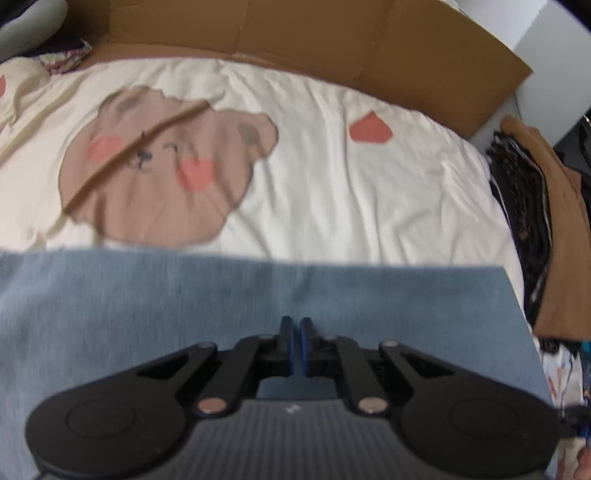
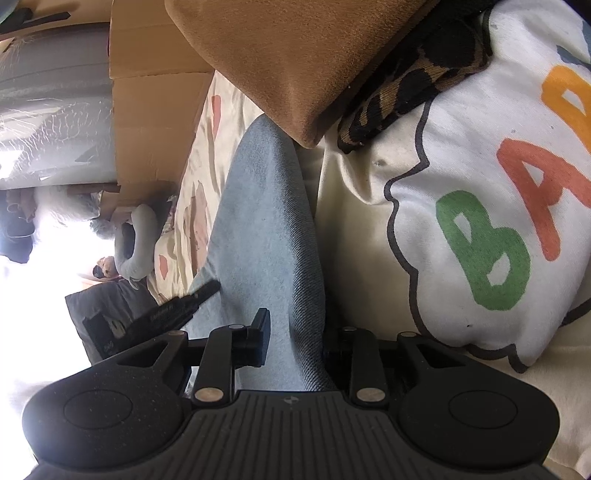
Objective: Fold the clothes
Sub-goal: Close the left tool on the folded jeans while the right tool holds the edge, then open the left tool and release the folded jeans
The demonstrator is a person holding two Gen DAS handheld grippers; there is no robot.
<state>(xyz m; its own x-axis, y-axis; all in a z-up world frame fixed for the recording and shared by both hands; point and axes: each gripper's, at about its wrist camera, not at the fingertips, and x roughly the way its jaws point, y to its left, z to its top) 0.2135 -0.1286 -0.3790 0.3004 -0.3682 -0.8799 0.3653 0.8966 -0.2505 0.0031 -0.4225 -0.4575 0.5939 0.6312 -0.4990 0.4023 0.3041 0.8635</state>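
A light blue denim garment (image 1: pixel 236 306) lies flat across the near part of the bed. My left gripper (image 1: pixel 296 325) points down over it, shut, with nothing visible between its fingers. In the right wrist view the same denim (image 2: pixel 266 229) rises in a thick fold that runs between the fingers of my right gripper (image 2: pixel 295 332) and fills the gap. Its left finger (image 2: pixel 263 326) lies against the fold; the right finger is hidden behind the cloth. The left gripper (image 2: pixel 208 287) shows there too, tip down on the flat denim.
The bedsheet (image 1: pixel 332 184) is cream with a brown bear print. A stack of folded clothes (image 1: pixel 546 229), brown on top of leopard-print, sits at the denim's right end. Cardboard (image 1: pixel 295 33) lines the far side. A white cushion with coloured letters (image 2: pixel 480 221) lies beside the right gripper.
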